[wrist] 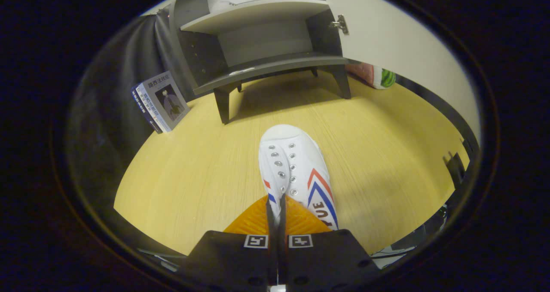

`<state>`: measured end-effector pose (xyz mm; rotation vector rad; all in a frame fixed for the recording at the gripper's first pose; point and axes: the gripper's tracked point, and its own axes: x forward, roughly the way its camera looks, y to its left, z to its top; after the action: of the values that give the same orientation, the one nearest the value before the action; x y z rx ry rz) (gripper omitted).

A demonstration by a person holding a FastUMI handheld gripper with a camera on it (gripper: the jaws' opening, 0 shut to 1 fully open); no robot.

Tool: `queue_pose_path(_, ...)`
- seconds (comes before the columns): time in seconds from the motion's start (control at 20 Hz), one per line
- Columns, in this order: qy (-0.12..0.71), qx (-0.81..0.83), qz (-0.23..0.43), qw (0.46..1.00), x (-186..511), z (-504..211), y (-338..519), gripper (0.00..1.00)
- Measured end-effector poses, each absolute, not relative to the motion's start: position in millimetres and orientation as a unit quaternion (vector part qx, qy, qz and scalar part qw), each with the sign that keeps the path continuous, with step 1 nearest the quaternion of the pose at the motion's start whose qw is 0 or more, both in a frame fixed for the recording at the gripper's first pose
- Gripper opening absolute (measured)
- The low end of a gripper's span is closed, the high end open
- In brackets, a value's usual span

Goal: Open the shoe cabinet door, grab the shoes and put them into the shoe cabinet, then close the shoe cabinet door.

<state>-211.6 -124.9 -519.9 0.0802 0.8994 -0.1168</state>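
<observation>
Carrying the white sneaker [296, 171] toward the shoe cabinet [262, 47], door [399, 47] already swung open. Gripper [277, 210] jaws pinching together on the shoe's collar edge, toe pointing ahead over the wooden floor [193, 176]. Probably needing a lift and forward reach onto the lower shelf [275, 66] next.

White lace-less shoe [294, 167] with red-blue stripes, frame centre, toe pointing up-frame, rear pinched between fingers [276, 206]. Shoe cabinet [262, 47] upper centre, door [386, 34] open.
</observation>
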Motion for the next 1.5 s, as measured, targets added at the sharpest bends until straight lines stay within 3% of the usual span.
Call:
queue_pose_path(0.5, 0.381, -0.003, -0.067, 0.922, -168.0, -471.5, -120.2, 0.03)
queue_pose_path(1.5, 0.213, -0.035, -0.131, 0.968, -33.5, -222.6, -113.2, 0.02)
